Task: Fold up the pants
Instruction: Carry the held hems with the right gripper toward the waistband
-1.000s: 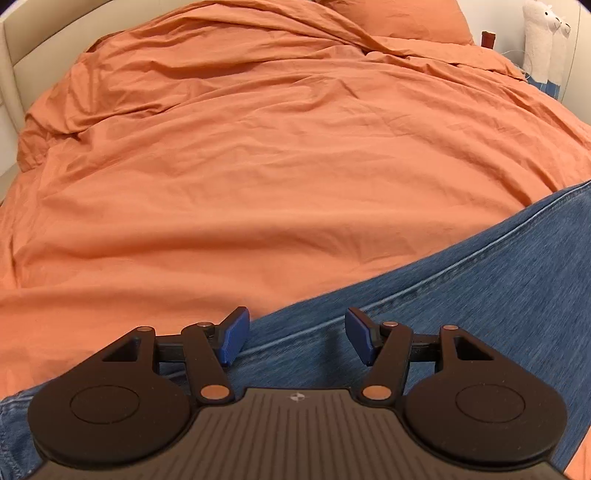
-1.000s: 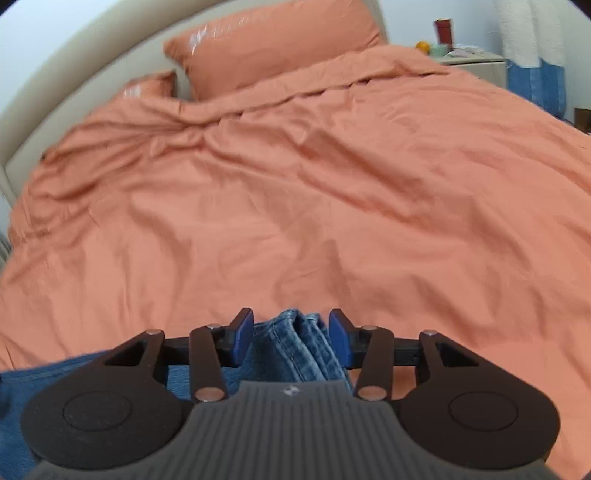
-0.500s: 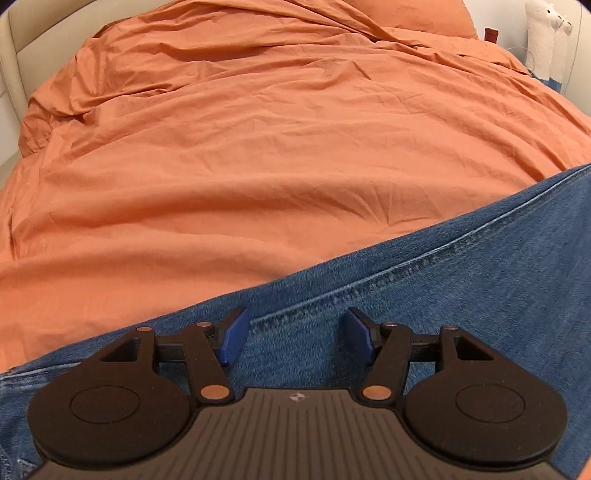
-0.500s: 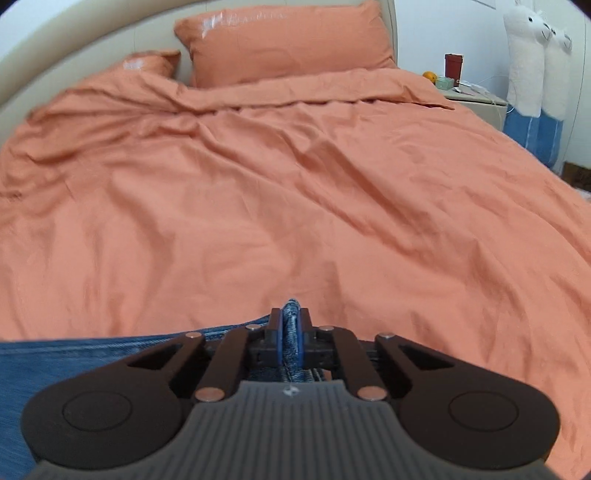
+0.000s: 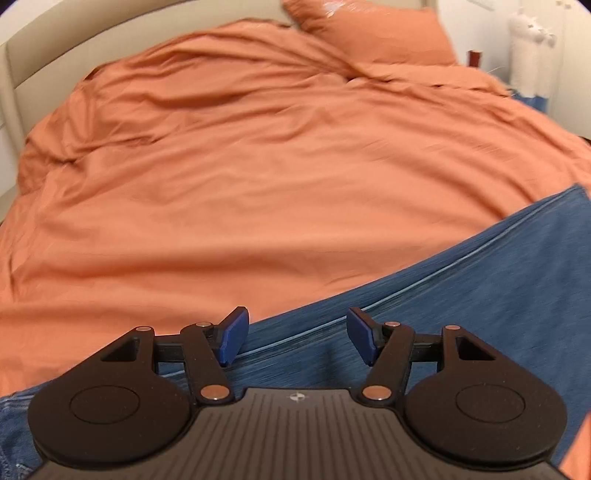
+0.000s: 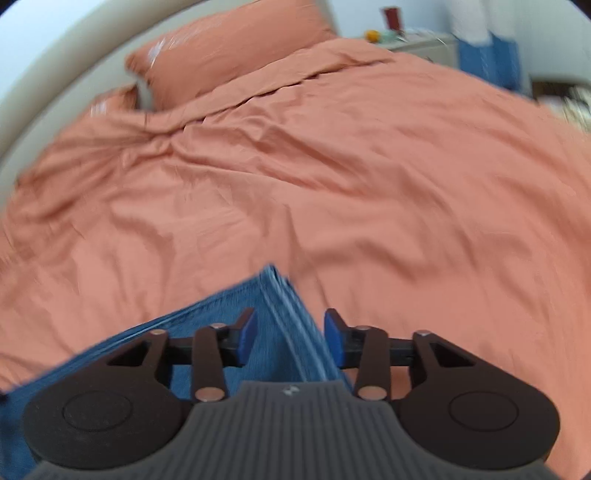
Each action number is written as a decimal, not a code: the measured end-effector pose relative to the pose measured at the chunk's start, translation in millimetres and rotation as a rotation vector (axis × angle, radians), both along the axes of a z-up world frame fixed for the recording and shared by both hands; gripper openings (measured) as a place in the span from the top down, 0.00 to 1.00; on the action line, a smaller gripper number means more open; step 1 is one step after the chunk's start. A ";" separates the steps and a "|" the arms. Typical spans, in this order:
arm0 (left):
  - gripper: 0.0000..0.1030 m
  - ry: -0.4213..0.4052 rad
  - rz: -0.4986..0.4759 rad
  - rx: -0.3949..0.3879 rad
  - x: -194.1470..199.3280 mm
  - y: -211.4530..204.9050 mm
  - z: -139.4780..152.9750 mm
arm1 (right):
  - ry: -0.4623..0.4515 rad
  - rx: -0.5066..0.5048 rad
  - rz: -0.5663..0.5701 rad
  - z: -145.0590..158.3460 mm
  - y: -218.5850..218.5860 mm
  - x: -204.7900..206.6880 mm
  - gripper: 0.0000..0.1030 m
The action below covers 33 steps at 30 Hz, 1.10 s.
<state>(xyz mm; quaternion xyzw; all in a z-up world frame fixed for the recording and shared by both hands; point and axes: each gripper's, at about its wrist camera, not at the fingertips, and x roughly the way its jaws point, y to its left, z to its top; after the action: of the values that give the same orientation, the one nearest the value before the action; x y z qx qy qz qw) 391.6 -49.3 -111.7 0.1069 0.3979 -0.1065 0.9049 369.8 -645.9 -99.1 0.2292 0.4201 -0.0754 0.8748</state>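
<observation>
Right gripper [image 6: 289, 338]: jaws just reopened, releasing hem of jeans [image 6: 236, 332], which lies flat between them on duvet [image 6: 332, 192]. Left gripper [image 5: 293, 339]: wide open, empty, above jeans. Risk: loose denim slumping, fold skewing.

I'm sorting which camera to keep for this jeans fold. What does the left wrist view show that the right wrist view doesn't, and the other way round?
Only the left wrist view shows the left hand-held gripper, open over a long side seam of the jeans.

Only the right wrist view shows the right hand-held gripper, its jaws just reopened and pressing on nothing, with the jeans' stitched end edge between them, plus a bedside table with an orange fruit.

Both show the orange duvet, a pillow and a red cup.
</observation>
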 end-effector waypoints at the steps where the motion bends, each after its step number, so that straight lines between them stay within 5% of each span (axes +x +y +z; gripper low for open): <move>1: 0.30 -0.002 -0.016 0.001 -1.3 -8.7 1.4 | -0.008 0.034 -0.030 -0.8 -3.3 -16.9 0.51; 7: 0.33 0.021 -0.077 -0.005 -6.0 -53.2 -0.2 | -0.035 0.333 -0.213 -37.1 -14.6 -92.7 0.40; 13: 0.38 0.086 -0.107 -0.078 -8.4 -83.9 -7.6 | -0.091 0.598 -0.341 -87.5 -10.7 -88.8 0.39; 14: 0.39 0.093 -0.110 -0.084 -8.5 -87.8 -9.3 | -0.095 0.603 -0.351 -90.1 -9.7 -84.0 0.42; 15: 0.39 0.097 -0.111 -0.086 -8.4 -92.0 -11.1 | -0.093 0.594 -0.354 -91.1 -8.5 -79.8 0.58; 16: 0.42 0.100 -0.118 -0.083 -8.3 -96.5 -13.3 | -0.082 0.567 -0.357 -90.1 -7.8 -76.9 0.92; 17: 0.46 0.100 -0.126 -0.078 -8.1 -101.3 -15.8 | -0.086 0.545 -0.350 -87.8 -8.8 -76.5 0.99; 22: 0.52 0.101 -0.172 -0.038 3.9 -126.6 -36.2 | -0.115 0.428 -0.258 -80.7 -11.7 -80.9 1.00; 33: 0.58 0.127 -0.082 -0.046 64.3 -160.9 -72.5 | -0.089 0.395 -0.210 -93.1 -14.4 -68.9 1.00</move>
<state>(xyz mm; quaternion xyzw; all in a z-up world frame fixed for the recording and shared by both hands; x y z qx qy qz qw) 455.9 -210.2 -184.2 0.0952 0.4470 -0.1593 0.8751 300.9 -660.3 -192.2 0.4415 0.3617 -0.0722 0.8180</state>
